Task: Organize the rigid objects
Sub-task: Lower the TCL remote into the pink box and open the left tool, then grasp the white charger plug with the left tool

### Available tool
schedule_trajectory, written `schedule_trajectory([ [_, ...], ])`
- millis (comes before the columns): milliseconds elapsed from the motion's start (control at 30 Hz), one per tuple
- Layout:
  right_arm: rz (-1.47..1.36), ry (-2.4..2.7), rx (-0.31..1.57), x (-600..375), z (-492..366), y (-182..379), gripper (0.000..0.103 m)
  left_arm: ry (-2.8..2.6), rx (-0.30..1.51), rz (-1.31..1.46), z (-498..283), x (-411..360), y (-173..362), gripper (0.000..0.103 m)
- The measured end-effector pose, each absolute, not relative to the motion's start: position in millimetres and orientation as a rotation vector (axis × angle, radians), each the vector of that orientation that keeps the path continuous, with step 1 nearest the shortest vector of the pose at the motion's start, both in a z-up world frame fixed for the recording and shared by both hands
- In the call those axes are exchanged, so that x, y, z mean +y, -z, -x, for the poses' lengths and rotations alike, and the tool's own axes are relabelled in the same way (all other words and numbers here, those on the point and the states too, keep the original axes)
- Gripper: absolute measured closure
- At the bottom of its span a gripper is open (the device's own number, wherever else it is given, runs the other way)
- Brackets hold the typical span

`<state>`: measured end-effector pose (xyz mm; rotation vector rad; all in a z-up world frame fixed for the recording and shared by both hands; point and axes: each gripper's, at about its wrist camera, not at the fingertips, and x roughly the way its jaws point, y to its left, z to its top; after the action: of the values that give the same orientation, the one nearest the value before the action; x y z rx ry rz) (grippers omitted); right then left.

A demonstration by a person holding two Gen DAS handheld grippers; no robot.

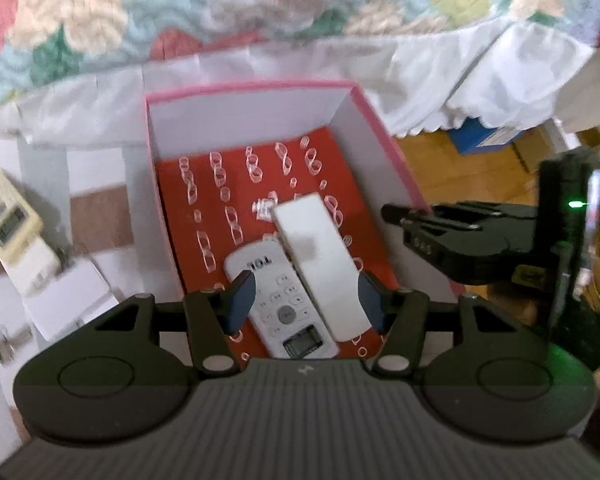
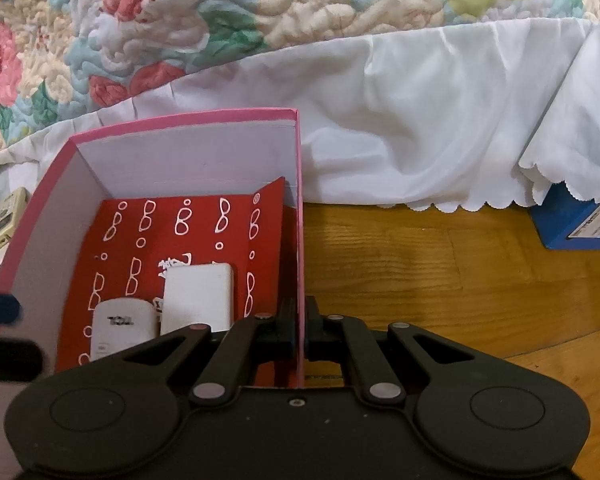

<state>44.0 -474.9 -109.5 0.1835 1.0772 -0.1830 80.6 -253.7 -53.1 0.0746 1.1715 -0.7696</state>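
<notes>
We hold the pink box (image 2: pixel 300 240) by its right wall with the right gripper (image 2: pixel 299 330), jaws clamped on that thin card. The left gripper (image 1: pixel 306 296), low centre of its view, hangs with jaws apart over two remotes in the box: a white remote (image 1: pixel 284 304) reading "TCL" and a plain white block (image 1: pixel 320 264) leaning across it. A yellowed remote (image 1: pixel 14 236) waits at left outside. The clamp could bend the wall or tip the box; the leaning block might slide.

right tongs (image 2: pixel 302 330) clamping pink box (image 2: pixel 300 240) wall
</notes>
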Motion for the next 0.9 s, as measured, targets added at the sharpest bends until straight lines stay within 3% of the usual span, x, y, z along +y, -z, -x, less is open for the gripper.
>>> schedule_trajectory([
  [367, -0.188, 0.186, 1.089, -474.8, -44.0, 110.1, 0.096, 0.726, 1.114, -0.162, -94.9, -176.6, 26.7, 0.041],
  [567, -0.191, 0.194, 1.087, -474.2, -41.8, 107.4, 0.096, 0.644, 1.133, -0.264, -107.0, -145.9, 50.7, 0.038],
  [900, -0.179, 0.191, 1.086, -474.4, -40.8, 108.3, 0.096, 0.762, 1.210, -0.158, -120.0, -121.4, 116.8, 0.038],
])
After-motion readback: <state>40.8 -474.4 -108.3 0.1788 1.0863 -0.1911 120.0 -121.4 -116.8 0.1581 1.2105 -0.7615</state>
